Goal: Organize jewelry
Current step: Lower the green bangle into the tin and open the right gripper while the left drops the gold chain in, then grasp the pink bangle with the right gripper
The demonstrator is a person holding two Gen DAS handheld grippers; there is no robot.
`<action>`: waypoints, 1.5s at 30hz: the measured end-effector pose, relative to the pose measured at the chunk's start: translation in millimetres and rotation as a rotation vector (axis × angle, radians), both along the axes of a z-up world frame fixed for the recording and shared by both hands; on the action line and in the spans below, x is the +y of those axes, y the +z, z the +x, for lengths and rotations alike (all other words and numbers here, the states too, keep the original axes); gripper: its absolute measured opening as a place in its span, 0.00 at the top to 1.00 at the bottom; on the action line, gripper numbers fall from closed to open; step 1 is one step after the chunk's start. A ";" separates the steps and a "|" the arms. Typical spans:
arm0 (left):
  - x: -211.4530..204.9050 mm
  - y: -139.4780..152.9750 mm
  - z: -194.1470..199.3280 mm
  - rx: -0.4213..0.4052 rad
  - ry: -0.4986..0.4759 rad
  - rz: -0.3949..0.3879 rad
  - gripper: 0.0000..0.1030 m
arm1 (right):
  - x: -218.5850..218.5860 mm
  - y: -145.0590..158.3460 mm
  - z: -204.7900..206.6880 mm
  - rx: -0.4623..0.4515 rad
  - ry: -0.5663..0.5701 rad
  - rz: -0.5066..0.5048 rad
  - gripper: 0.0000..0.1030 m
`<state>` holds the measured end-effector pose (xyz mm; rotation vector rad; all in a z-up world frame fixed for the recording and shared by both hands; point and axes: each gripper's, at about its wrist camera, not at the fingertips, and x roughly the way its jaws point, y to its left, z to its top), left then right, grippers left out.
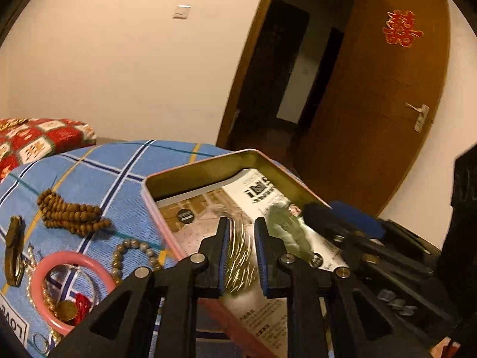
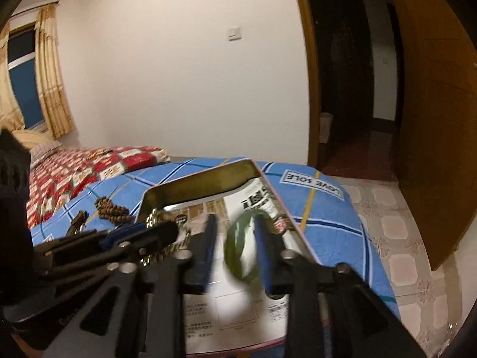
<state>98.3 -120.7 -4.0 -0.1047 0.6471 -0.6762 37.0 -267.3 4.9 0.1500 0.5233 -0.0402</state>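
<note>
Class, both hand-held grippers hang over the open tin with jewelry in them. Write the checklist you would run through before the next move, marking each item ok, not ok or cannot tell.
1. Tin open, lid off: ok.
2. Left hand-held gripper over the tin, blurred gold chain between its fingers: ok.
3. Right hand-held gripper over the tin, green bangle between its fingers: ok.
4. Either piece already released: cannot tell, both blurred.
5. Space on the tin's paper lining: ok.
6. All jewelry put away: not ok; pink bangle and brown beads lie on the blue bedspread.
</note>
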 end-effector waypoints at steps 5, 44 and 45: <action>15.3 -0.3 -1.3 -0.014 0.033 -0.049 0.49 | -15.1 7.5 -13.3 -0.081 -0.054 0.071 0.29; 185.0 3.7 -31.1 -0.093 0.590 0.021 0.49 | 11.2 10.1 -21.6 -0.120 -0.113 -0.092 0.20; 184.2 3.6 -30.9 -0.093 0.590 0.026 0.49 | 13.7 10.3 -23.1 -0.121 -0.108 -0.097 0.20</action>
